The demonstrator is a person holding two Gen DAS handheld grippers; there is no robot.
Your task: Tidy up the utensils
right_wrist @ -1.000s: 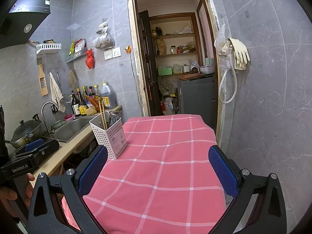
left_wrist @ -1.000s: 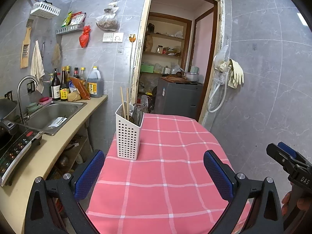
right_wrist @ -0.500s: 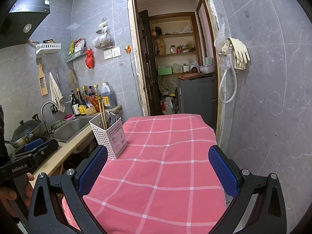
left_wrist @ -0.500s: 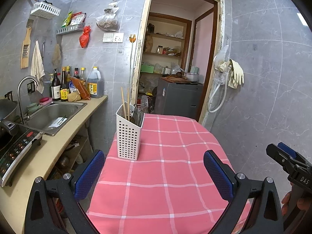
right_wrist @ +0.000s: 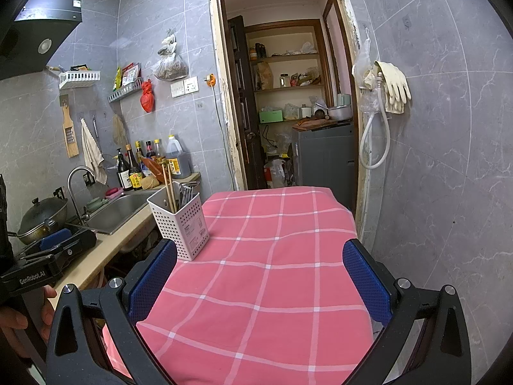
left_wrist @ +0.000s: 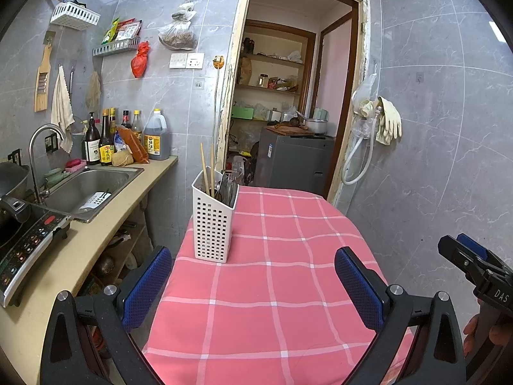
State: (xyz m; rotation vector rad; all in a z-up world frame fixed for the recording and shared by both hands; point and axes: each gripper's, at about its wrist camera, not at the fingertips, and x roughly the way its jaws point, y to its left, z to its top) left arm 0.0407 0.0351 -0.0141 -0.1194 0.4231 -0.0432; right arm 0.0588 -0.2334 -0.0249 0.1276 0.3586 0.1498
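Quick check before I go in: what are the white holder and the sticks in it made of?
The white holder looks like matte moulded plastic: thin walls, a regular grid of square holes. The sticks look like bare wood or bamboo chopsticks: pale tan, slim, no shine.

Hidden and cut off

Metal utensils [left_wrist: 227,187] in the holder [left_wrist: 212,224] were too crowded to tell apart; the wok [left_wrist: 11,179] was cut off at 9 o'clock.

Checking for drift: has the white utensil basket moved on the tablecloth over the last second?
No. The white utensil basket sits on the same checks of the pink tablecloth.
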